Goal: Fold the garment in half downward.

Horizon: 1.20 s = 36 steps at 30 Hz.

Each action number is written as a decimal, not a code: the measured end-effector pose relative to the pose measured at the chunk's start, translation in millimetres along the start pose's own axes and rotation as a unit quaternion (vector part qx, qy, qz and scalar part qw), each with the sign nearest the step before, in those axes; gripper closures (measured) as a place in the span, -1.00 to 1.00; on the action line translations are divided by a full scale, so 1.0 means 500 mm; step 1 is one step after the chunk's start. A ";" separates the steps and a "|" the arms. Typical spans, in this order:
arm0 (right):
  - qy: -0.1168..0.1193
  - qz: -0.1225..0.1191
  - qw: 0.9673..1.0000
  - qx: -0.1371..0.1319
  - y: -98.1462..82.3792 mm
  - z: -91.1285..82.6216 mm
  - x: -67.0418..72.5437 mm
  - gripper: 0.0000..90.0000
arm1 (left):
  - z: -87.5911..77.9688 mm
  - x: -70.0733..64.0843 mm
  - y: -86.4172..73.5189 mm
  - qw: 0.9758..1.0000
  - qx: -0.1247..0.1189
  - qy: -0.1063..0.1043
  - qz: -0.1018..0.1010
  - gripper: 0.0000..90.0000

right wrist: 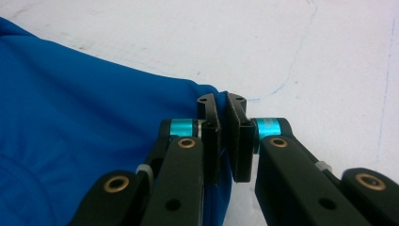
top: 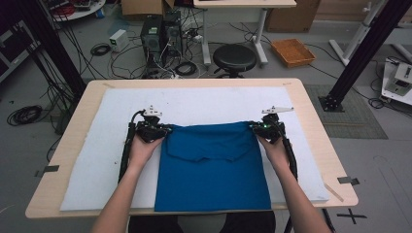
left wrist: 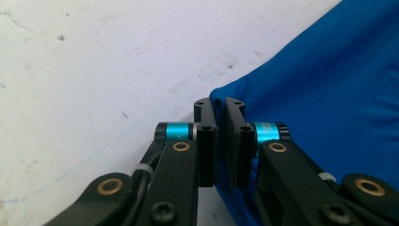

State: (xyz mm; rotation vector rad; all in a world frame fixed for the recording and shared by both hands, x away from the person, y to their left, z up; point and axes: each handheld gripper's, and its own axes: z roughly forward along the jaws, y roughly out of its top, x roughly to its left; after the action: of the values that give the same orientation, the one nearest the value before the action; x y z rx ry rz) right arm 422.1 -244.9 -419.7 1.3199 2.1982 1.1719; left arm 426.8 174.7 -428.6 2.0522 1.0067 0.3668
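A blue garment lies folded on the white mat, its near edge at the table's front. My left gripper is shut on the garment's far left corner, with the cloth pinched between the black jaws. My right gripper is shut on the far right corner in the same way. Both corners are lifted slightly, and the far edge of the blue garment stretches taut between the two grippers. A folded flap of the blue garment lies across its middle.
The mat covers most of the wooden table. Beyond the table stand a black stool, computer towers with cables on the floor, and an orange tray. Black frame posts rise at the right.
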 end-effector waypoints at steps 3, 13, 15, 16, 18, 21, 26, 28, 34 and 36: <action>-0.006 0.003 1.000 0.013 -0.004 0.019 -0.007 0.89 | 0.008 0.005 0.000 1.000 0.000 0.002 -0.003 0.86; -0.026 0.007 1.000 0.003 -0.007 -0.016 0.003 0.34 | -0.065 -0.029 -0.012 0.998 -0.058 0.026 -0.018 0.14; -0.026 0.000 1.000 -0.012 -0.013 -0.034 0.012 0.31 | -0.081 -0.045 -0.025 0.998 -0.055 0.010 -0.029 0.14; -0.026 -0.001 1.000 -0.018 -0.018 -0.043 0.017 0.30 | -0.087 -0.054 -0.033 0.998 -0.051 0.006 -0.034 0.14; -0.021 0.002 1.000 -0.022 -0.031 -0.058 0.026 0.30 | -0.092 -0.069 -0.050 0.998 -0.043 -0.006 -0.051 0.15; -0.013 0.011 1.000 -0.025 -0.054 -0.074 0.038 0.30 | -0.087 -0.082 -0.072 0.996 -0.023 -0.025 -0.077 0.20; -0.005 0.017 1.000 -0.018 -0.084 -0.084 0.053 0.30 | -0.072 -0.088 -0.085 0.995 0.007 -0.013 -0.097 0.36; -0.004 0.021 1.000 -0.014 -0.093 -0.084 0.054 0.30 | -0.069 -0.084 -0.086 0.994 0.010 -0.014 -0.107 0.39; 0.007 0.060 0.998 -0.004 -0.108 -0.082 0.038 0.31 | -0.063 -0.086 -0.085 0.994 0.014 -0.021 -0.111 0.63; 0.009 0.068 0.998 -0.005 -0.111 -0.082 0.034 0.31 | -0.060 -0.087 -0.086 0.993 0.016 -0.020 -0.111 0.69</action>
State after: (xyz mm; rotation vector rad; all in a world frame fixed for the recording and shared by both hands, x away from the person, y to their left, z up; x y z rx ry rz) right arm 355.5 -263.6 -435.7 1.4808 2.1409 1.2448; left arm 359.5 173.1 -438.9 1.9433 1.2090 0.1943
